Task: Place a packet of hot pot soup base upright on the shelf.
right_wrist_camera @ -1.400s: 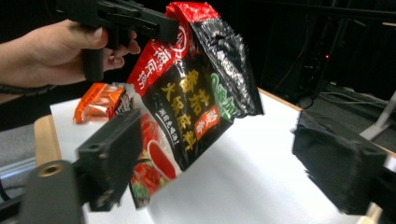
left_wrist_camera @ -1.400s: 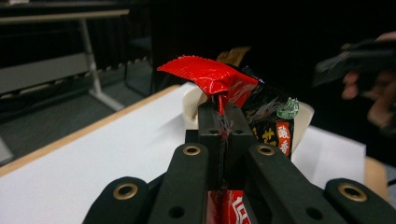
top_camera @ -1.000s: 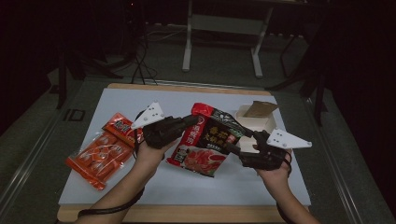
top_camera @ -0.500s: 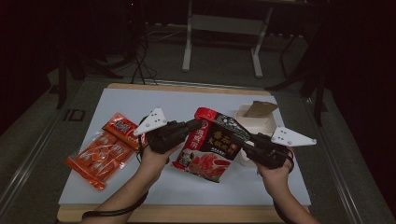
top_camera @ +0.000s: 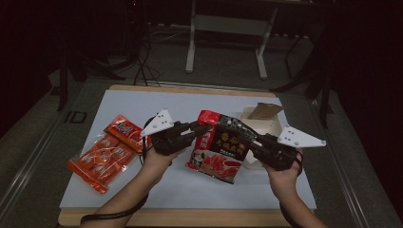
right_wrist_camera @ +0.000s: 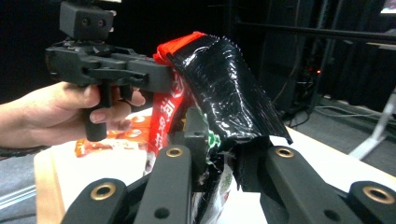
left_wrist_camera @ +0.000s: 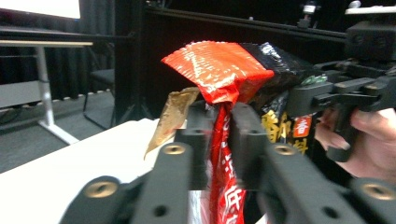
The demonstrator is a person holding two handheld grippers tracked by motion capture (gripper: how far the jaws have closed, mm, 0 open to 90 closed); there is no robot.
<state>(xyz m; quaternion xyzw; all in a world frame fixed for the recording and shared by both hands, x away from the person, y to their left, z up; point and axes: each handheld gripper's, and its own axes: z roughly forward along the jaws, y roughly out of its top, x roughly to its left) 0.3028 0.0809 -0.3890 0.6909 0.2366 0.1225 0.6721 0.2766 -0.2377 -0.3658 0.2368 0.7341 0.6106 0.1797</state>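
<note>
Now two grippers hold one bag (top_camera: 221,145) up over the white table (top_camera: 142,102) — one at each side. The bag is red and black, with yellow writing on its front.

The left gripper (top_camera: 199,129) pinches the bag's red edge. In the left gripper view, the red foil (left_wrist_camera: 219,154) runs up between the two black jaws, and both jaws press on it. The top of the bag flops over just above them. These jaws have just let out a little, but the foil is caught tight between them.

The right gripper (top_camera: 254,142) pinches the bag's black edge. In the right gripper view, the black foil (right_wrist_camera: 224,98) sits squeezed between the jaws and folds over the right one. These jaws have just been closing, and now they clamp the bag.

A hand (top_camera: 157,159) holds the left gripper, and another hand (top_camera: 283,175) holds the right one. Each gripper has a grey plate on top.

On the table, to the left of the bag, lie two orange packs (top_camera: 102,154) — well apart from the bag. A small white box (top_camera: 271,126) with a brown flap stands just behind the bag, by the right gripper.
</note>
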